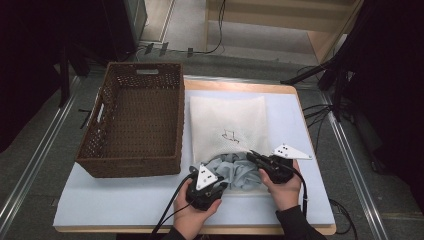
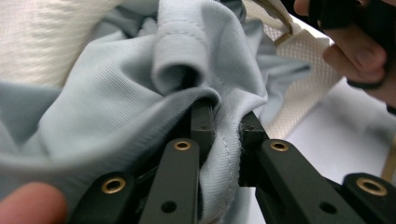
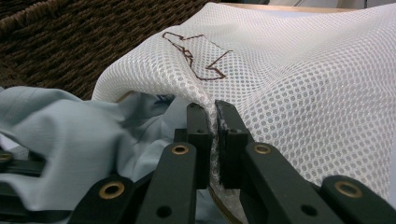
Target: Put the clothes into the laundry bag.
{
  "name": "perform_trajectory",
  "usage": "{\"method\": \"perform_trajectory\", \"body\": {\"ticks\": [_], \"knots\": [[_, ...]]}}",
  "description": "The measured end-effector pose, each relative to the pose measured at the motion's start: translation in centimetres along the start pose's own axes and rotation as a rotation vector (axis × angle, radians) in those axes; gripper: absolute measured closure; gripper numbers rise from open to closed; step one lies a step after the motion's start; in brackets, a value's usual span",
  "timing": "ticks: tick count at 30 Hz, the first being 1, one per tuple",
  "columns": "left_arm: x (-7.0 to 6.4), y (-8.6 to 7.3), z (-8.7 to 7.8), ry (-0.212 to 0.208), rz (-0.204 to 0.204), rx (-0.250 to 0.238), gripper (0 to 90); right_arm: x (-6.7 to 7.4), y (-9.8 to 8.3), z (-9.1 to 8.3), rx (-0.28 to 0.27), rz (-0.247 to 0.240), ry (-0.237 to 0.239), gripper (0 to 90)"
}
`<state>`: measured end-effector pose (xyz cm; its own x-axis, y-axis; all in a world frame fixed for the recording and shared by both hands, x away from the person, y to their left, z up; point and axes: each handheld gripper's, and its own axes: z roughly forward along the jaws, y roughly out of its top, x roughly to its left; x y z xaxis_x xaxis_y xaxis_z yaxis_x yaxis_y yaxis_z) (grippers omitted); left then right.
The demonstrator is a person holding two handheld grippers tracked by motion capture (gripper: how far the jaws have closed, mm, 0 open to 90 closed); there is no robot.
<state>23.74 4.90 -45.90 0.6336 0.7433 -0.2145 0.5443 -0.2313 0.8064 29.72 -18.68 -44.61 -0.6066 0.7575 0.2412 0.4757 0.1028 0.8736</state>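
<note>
A white mesh bag (image 1: 227,120) with a brown stitched mark lies flat on the white mat, its mouth toward me. A grey-blue cloth (image 1: 240,172) bunches at that mouth, partly inside. My left gripper (image 1: 222,186) sits at the cloth's near left side. In the left gripper view its jaws (image 2: 226,123) pinch a hemmed fold of the cloth (image 2: 116,107). My right gripper (image 1: 252,156) is at the bag's mouth on the right. In the right gripper view it (image 3: 211,112) is shut on the edge of the mesh bag (image 3: 303,93), lifting it above the cloth (image 3: 60,130).
A brown wicker basket (image 1: 130,167) stands left of the bag, with nothing visible inside it. The white mat (image 1: 125,200) covers a wooden table. Cables trail from both grippers toward me. Dark stands and floor cables lie beyond the table's right edge.
</note>
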Motion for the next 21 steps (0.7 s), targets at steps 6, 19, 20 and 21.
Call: {"method": "perform_trajectory", "body": {"ticks": [6,19,20,21], "knots": [[0.4,1.2,2.8,0.081,0.007,0.047,80.7,0.0,0.0,0.0,0.002,0.003,0.003,86.6],[1.8,-0.5,-2.9,0.054,0.087,-0.042,50.6,-0.1,-0.1,0.0,0.006,0.001,0.005,86.5],[2.3,-0.9,-3.5,0.059,0.080,-0.044,50.6,-0.1,-0.1,0.0,0.006,0.001,0.005,86.5],[2.7,-1.3,-4.2,0.071,0.076,-0.043,50.2,-0.1,-0.1,0.0,0.008,0.001,0.005,86.5]]}}
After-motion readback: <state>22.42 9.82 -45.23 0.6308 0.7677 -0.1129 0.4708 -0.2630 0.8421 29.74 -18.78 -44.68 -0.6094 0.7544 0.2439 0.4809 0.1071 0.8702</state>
